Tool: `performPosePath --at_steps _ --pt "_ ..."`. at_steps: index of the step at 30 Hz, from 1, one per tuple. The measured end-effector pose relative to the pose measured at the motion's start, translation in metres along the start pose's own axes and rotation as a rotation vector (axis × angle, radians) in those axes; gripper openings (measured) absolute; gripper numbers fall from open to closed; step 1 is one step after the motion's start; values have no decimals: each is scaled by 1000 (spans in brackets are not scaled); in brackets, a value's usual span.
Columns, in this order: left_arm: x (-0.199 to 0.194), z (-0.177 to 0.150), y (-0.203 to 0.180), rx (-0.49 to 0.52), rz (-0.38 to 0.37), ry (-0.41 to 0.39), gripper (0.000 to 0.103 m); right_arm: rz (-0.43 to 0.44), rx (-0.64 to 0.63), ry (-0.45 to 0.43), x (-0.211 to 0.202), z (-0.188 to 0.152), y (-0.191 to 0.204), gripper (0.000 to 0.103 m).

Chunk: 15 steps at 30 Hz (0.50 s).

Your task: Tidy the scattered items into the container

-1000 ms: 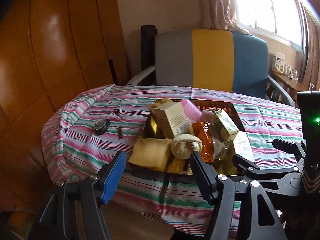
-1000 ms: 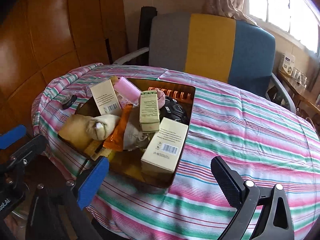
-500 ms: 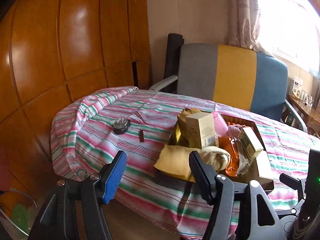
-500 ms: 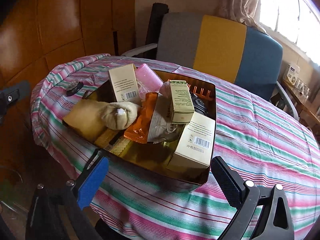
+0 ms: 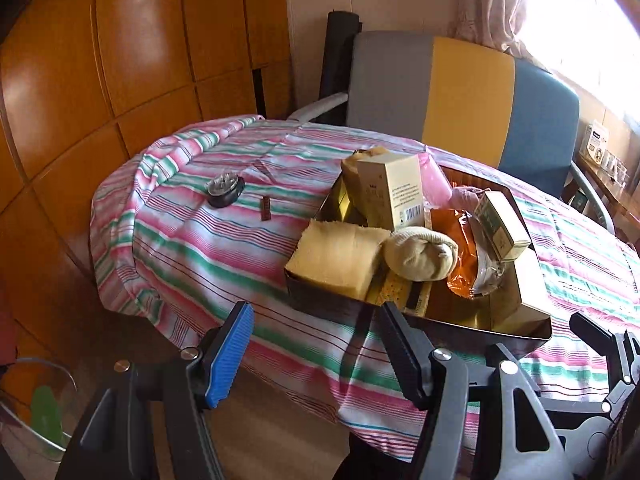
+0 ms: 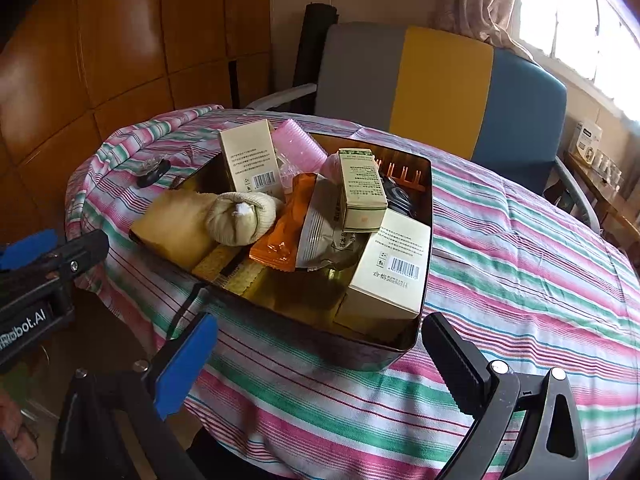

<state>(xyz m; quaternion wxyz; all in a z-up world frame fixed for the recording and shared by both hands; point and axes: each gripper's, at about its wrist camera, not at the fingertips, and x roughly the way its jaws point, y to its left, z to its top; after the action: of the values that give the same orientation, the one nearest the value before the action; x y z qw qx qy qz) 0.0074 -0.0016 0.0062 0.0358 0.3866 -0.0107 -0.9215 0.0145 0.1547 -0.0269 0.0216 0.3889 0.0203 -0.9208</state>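
A dark gold-lined tin tray [image 5: 320, 304] [image 6: 426, 184] on the striped tablecloth is piled with boxes, a yellow sponge [image 5: 340, 256], a cream sock ball [image 6: 240, 218], an orange sachet [image 6: 286, 224] and a pink roller [image 6: 298, 148]. Left of it on the cloth lie a round black object [image 5: 224, 191] [image 6: 154, 172] and a small brown bar [image 5: 265, 208]. My left gripper [image 5: 312, 344] hangs open and empty off the table's near edge, in front of the tray's left corner. My right gripper [image 6: 316, 360] is open and empty just before the tray's front wall.
A grey, yellow and blue chair [image 5: 464, 100] stands behind the round table [image 6: 520, 280]. Wooden wall panels [image 5: 120, 60] run along the left. A glass bowl [image 5: 36, 404] sits on the floor at lower left. A bright window [image 6: 580, 20] is at upper right.
The left gripper's view has swung left and dropped, so the tray sits further right and the black object and brown bar show more centrally. The right gripper has drawn closer to the tray's front.
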Motion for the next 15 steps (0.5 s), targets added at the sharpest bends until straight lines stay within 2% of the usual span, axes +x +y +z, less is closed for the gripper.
performPosePath --at_steps 2,9,15 --pt "0 -1 0 -6 -3 0 66 2 2 -1 -1 0 0 103" --pt "-4 0 -1 3 25 -59 55 3 0 0 0 -1 -1 103" --pt "-3 3 0 0 14 -43 55 -6 0 -10 -1 0 -2 103"
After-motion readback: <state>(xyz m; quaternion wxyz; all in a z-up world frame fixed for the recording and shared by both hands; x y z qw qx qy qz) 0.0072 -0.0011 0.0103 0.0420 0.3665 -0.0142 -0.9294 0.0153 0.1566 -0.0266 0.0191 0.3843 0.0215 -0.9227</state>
